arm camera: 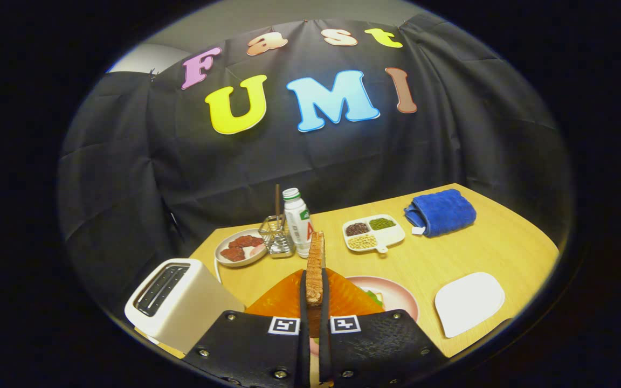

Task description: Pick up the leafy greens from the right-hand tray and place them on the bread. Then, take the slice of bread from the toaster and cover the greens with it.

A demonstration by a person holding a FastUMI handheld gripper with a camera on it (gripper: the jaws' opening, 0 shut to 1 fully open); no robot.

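Jaws clamped on the toast slice (315,264), held upright above the pink plate (397,293), where greens (373,296) already peek out; toaster (178,302) beside it. Covering remains.

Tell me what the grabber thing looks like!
The gripper has two thin, flat fingers standing side by side. Behind them are two wide black plates with a bumpy, leathery surface, fastened with shiny round screws along the edges. Each plate carries a small square sticker with a black-and-white block pattern, right beside the fingers.
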